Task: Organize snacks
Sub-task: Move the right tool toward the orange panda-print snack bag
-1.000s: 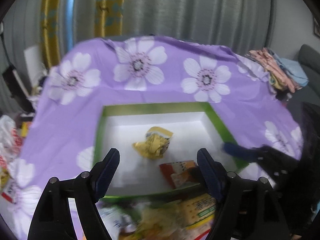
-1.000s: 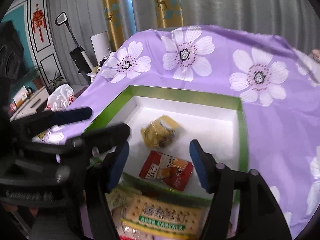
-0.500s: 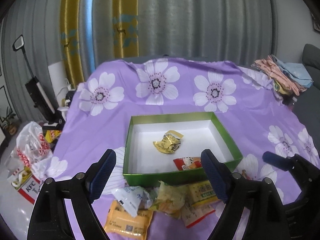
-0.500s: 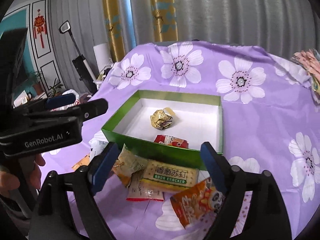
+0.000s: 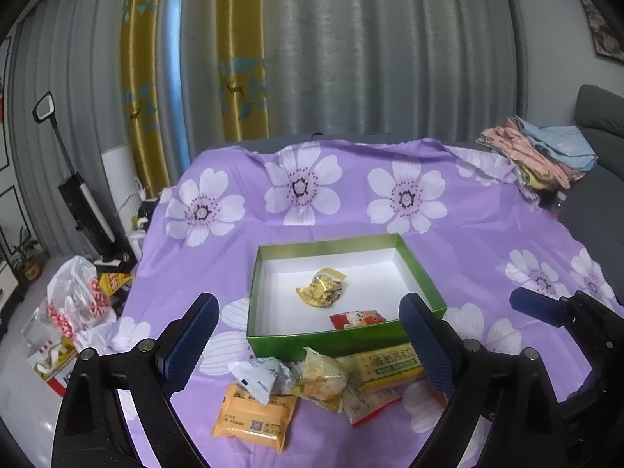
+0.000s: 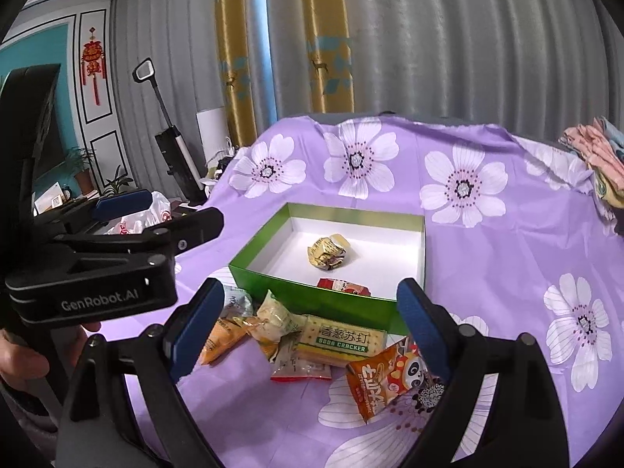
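A green box (image 5: 343, 341) (image 6: 304, 290) with a white floor sits on the purple flowered cloth. Inside lie a crumpled gold wrapper (image 5: 321, 292) (image 6: 327, 253) and a red packet (image 5: 357, 319) (image 6: 343, 286). Loose snacks lie in front of the box: an orange packet (image 5: 255, 417), a white packet (image 5: 259, 376), a yellow-green bag (image 5: 323, 378) (image 6: 279, 321), a soda cracker pack (image 5: 390, 364) (image 6: 341, 341) and an orange panda packet (image 6: 390, 376). My left gripper (image 5: 308, 345) and right gripper (image 6: 308, 327) are both open and empty, held back above the pile.
The left gripper shows at the left of the right wrist view (image 6: 113, 261); the right gripper shows at the right of the left wrist view (image 5: 565, 319). Folded clothes (image 5: 538, 152) lie at the table's far right. Plastic bags (image 5: 74, 308) and a vacuum (image 5: 85, 202) stand on the floor at left.
Both grippers have pulled back and up from over the box. The box now looks smaller and the pile of loose snacks in front of it has come into view.
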A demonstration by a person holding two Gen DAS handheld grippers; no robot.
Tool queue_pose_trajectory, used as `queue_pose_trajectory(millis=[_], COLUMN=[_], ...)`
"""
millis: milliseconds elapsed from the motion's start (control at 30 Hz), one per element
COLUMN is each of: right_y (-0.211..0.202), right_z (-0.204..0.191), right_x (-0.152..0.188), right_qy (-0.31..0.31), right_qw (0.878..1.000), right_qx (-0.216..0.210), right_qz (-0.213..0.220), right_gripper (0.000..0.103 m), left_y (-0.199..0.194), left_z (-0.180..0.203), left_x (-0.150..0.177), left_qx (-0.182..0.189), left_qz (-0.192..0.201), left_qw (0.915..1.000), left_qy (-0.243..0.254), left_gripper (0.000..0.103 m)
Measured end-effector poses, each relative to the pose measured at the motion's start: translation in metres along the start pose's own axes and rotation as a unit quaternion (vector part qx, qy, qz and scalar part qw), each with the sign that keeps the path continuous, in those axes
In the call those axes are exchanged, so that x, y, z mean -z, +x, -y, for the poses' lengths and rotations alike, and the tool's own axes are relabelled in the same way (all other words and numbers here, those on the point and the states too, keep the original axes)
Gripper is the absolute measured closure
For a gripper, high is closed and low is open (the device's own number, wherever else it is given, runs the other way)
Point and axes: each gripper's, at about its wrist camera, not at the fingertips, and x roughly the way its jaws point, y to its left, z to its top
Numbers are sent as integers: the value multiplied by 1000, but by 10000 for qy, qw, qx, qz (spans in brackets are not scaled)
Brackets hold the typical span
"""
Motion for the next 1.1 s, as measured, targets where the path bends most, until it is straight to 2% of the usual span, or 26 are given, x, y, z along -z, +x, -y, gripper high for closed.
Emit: queue_pose_trajectory(millis=[367,567,767,867,967,1100], right_y=[-20,-22,-19,-14,-4,10], right_z=[4,12,25,33,41,49], right_x=[8,19,35,45,56,72], right_qy=[48,141,255,358,454,522], right_qw=[10000,9998,9989,9979,9963,9928], right_qx=[51,115,206,234,242,254], right_qz=[29,-85,-329,-481,-694,-1045], right_gripper=[11,10,10,10,10,10], left_y=[-14,-11,4,14,29,45], left_z=[16,28,41,45,45,40], left_x=[4,13,26,33,43,60], left_qx=[-5,94,250,440,731,878], left_qz=[-5,-182,-554,-801,-1165,-1595], left_qw=[9999,9997,9980,9957,9905,9830], left_qy=[118,161,197,171,23,-246], left_gripper=[9,9,9,9,9,9])
